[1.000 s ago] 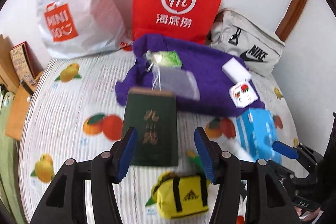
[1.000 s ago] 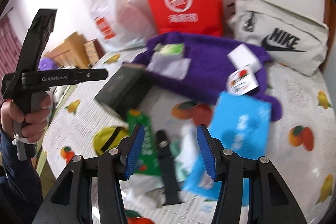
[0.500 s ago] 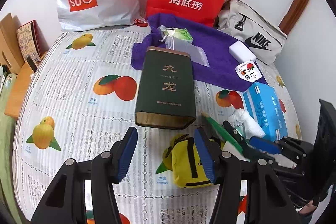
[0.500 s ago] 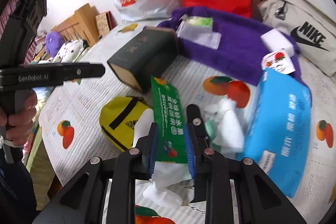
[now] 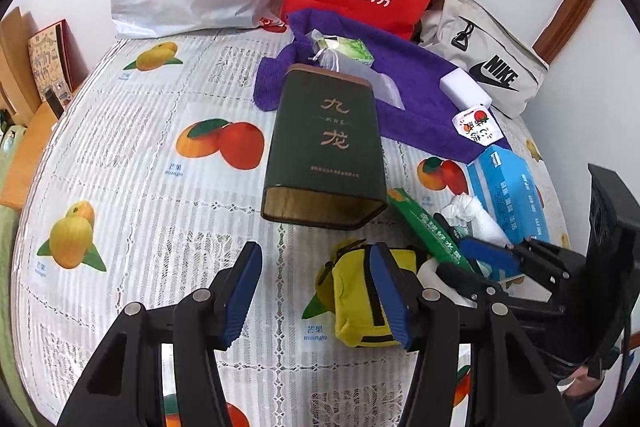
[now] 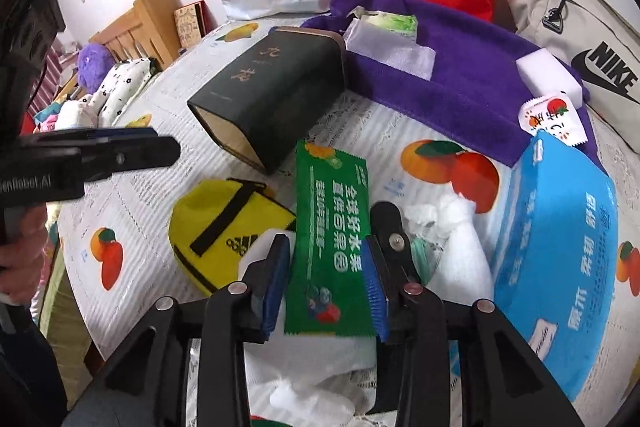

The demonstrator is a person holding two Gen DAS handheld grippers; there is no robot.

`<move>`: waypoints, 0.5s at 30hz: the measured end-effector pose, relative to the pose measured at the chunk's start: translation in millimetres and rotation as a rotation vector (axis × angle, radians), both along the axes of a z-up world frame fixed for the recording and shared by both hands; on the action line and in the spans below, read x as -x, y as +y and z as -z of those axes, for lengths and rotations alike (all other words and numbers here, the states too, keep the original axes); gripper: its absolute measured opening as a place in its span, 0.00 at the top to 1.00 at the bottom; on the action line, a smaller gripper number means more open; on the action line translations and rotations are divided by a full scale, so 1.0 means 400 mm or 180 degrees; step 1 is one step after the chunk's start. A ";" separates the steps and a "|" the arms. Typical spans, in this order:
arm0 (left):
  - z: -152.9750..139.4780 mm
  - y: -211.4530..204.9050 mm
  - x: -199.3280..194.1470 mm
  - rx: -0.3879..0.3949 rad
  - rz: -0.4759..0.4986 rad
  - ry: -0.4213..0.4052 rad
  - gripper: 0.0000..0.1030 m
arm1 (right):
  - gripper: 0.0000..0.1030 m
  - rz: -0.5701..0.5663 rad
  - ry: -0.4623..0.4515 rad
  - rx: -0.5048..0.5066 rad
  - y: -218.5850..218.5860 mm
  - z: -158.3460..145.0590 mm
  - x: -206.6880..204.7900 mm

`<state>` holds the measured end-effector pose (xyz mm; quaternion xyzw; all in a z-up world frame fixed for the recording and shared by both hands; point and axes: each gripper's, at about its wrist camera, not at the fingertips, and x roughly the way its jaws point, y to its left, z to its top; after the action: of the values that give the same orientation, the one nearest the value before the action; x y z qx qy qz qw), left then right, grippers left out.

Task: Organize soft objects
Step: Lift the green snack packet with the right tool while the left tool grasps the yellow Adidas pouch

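- The right claw straddles the flat green foil snack packet; its jaws have just been opening again, and the pads flank the packet's edges without pressing on it.
- The packet lies on crumpled white tissue, between the yellow fabric pouch and the blue soft tissue pack.
- The left claw hangs spread and empty over the fruit-print bench cover, probably waiting beside the pouch.
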<state>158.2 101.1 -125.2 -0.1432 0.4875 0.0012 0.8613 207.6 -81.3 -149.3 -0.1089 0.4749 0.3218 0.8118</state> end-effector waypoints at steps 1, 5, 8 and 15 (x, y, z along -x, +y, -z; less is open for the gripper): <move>0.002 0.004 0.000 0.0010 -0.0012 0.0002 0.48 | 0.43 -0.0006 -0.0011 0.0010 0.006 0.002 -0.005; 0.002 0.015 -0.002 0.0034 -0.0036 0.0003 0.48 | 0.42 0.0039 -0.0023 0.0090 0.024 0.017 -0.037; -0.003 0.018 0.001 0.0029 -0.0023 -0.0019 0.48 | 0.42 0.0091 0.0081 0.0037 0.029 0.032 -0.057; 0.011 0.020 0.001 0.0054 -0.0005 0.0015 0.48 | 0.65 0.0040 0.0255 -0.0138 0.026 0.041 -0.054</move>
<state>157.7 109.1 -129.6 -0.1509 0.4894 -0.0020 0.8589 229.3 -70.8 -165.6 -0.0754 0.5006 0.3311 0.7963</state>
